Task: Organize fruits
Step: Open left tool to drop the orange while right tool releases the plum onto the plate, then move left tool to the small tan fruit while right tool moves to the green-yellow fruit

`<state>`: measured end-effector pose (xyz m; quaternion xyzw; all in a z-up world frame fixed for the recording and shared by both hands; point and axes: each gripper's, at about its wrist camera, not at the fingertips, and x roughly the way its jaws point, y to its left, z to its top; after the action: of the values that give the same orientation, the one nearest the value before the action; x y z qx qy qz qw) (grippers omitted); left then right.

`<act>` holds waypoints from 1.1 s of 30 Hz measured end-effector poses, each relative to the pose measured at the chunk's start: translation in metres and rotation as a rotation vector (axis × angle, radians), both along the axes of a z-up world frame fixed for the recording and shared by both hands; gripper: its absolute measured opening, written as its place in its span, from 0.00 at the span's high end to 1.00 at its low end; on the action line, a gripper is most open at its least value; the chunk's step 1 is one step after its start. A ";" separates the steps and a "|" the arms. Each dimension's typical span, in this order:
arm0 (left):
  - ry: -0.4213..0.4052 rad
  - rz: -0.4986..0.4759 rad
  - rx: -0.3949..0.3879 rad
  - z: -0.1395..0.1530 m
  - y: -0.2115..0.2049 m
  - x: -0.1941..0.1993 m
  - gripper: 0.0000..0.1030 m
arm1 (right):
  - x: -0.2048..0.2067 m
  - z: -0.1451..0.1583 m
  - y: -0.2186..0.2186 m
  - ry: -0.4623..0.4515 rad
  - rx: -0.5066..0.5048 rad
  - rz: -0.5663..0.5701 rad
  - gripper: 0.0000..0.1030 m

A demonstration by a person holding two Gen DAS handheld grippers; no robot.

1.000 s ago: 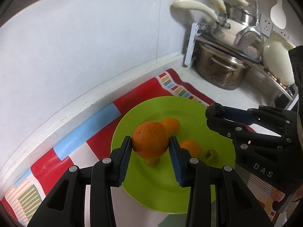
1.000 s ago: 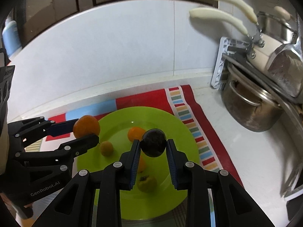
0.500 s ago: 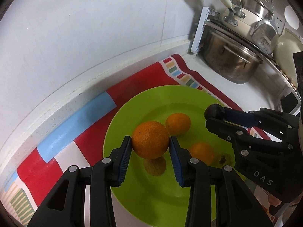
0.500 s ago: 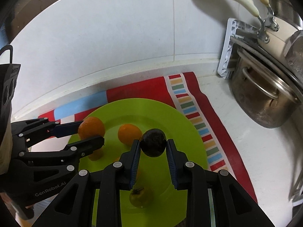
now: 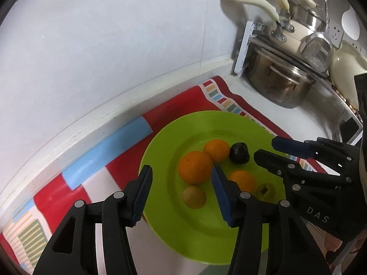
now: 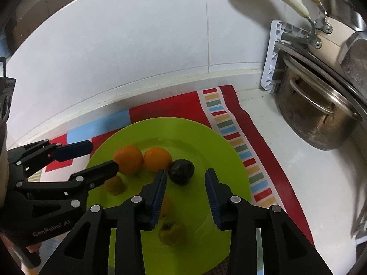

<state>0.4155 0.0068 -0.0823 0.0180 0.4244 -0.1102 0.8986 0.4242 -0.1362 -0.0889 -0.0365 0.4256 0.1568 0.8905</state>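
One green plate (image 5: 165, 208) is lying on one striped mat (image 5: 174, 112) on the counter, and six fruits are resting on it. Three are oranges: one large orange (image 5: 195, 170) and two smaller ones, the rear orange (image 5: 216, 150) touching the large one and the front orange (image 5: 243, 180) sitting nearer the camera in the left wrist view. One dark plum (image 5: 239, 152) is lying just beside the rear orange. One small yellowish fruit (image 5: 194, 196) is sitting in front of the large orange, and one small greenish fruit (image 5: 265, 190) with a dark stem end is lying beside the front orange.

The left gripper (image 5: 181, 192) is pointing steeply down over the plate. Its jaws have just been opening and are standing apart; the large orange is showing between them but is resting on the plate, with neither pad pressing on it. The right gripper (image 6: 185, 197) is likewise angled steeply down. Its jaws have just been opening and are standing apart, with the plum lying on the plate just beyond the fingertips, free of both pads. Each gripper is appearing side-on in the other's view, the two near each other above the plate.

One steel pot (image 6: 318, 119) is standing well apart, off the mat's right edge.
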 end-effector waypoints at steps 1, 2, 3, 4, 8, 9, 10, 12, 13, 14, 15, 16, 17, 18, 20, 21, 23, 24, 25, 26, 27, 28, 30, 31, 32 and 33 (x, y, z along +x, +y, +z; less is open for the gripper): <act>-0.007 0.003 0.003 0.004 0.000 -0.003 0.48 | -0.003 0.002 0.000 -0.003 0.002 0.000 0.65; -0.014 0.010 0.009 0.007 0.000 -0.007 0.48 | -0.007 0.005 0.000 -0.009 0.004 0.001 0.65; -0.024 0.016 0.014 0.012 0.000 -0.012 0.48 | -0.010 0.007 0.000 -0.016 0.006 0.001 0.65; -0.032 0.019 0.021 0.015 0.000 -0.017 0.48 | -0.014 0.011 0.000 -0.025 0.010 0.000 0.65; -0.072 0.023 0.033 0.031 0.000 -0.036 0.47 | -0.032 0.028 0.000 -0.058 0.034 0.007 0.65; -0.086 0.025 0.031 0.036 0.000 -0.043 0.47 | -0.037 0.032 -0.001 -0.067 0.038 0.007 0.65; -0.096 0.025 0.026 0.040 0.000 -0.048 0.46 | -0.042 0.037 -0.002 -0.077 0.043 0.006 0.65; -0.115 0.026 0.020 0.049 0.000 -0.059 0.44 | -0.051 0.045 -0.004 -0.092 0.053 0.010 0.65; -0.123 0.026 0.019 0.053 0.000 -0.064 0.44 | -0.056 0.048 -0.006 -0.099 0.058 0.010 0.65; -0.133 0.025 0.017 0.056 0.000 -0.069 0.43 | -0.060 0.052 -0.007 -0.105 0.064 0.012 0.65; -0.146 0.024 0.016 0.061 -0.001 -0.076 0.43 | -0.066 0.055 -0.008 -0.111 0.070 0.014 0.65; -0.156 0.024 0.015 0.065 0.000 -0.082 0.41 | -0.071 0.059 -0.009 -0.117 0.076 0.015 0.65; -0.162 0.025 0.014 0.068 0.000 -0.087 0.40 | -0.077 0.062 -0.011 -0.123 0.079 0.017 0.65; -0.170 0.027 0.009 0.071 0.000 -0.092 0.39 | -0.083 0.066 -0.011 -0.132 0.082 0.020 0.65; -0.184 0.031 -0.002 0.077 0.002 -0.104 0.33 | -0.093 0.070 -0.012 -0.144 0.084 0.019 0.65; -0.193 0.035 -0.007 0.080 0.004 -0.111 0.33 | -0.099 0.073 -0.012 -0.150 0.086 0.021 0.65; -0.201 0.039 -0.009 0.082 0.007 -0.121 0.33 | -0.111 0.077 -0.013 -0.163 0.087 0.023 0.61; -0.204 0.042 -0.009 0.083 0.007 -0.127 0.33 | -0.116 0.078 -0.013 -0.171 0.084 0.021 0.57; -0.211 0.045 -0.009 0.084 0.008 -0.133 0.32 | -0.122 0.080 -0.012 -0.180 0.077 0.021 0.55; -0.216 0.049 -0.007 0.085 0.009 -0.139 0.30 | -0.128 0.081 -0.012 -0.188 0.073 0.023 0.55; -0.221 0.055 -0.002 0.085 0.009 -0.145 0.29 | -0.133 0.082 -0.012 -0.193 0.068 0.026 0.55; -0.226 0.059 0.002 0.085 0.009 -0.150 0.28 | -0.138 0.083 -0.011 -0.197 0.065 0.029 0.55; -0.237 0.067 0.011 0.086 0.011 -0.163 0.26 | -0.147 0.084 -0.010 -0.202 0.062 0.037 0.55; -0.239 0.067 0.012 0.086 0.012 -0.167 0.25 | -0.153 0.085 -0.009 -0.204 0.059 0.044 0.54; -0.241 0.071 0.015 0.086 0.012 -0.173 0.23 | -0.157 0.085 -0.009 -0.207 0.057 0.047 0.53; -0.245 0.075 0.017 0.087 0.014 -0.179 0.23 | -0.161 0.086 -0.009 -0.210 0.056 0.049 0.50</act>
<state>0.2365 0.0204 0.0045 0.0231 0.3126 -0.0698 0.9470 0.2631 -0.1453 -0.0034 -0.0383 0.3244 0.1855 0.9268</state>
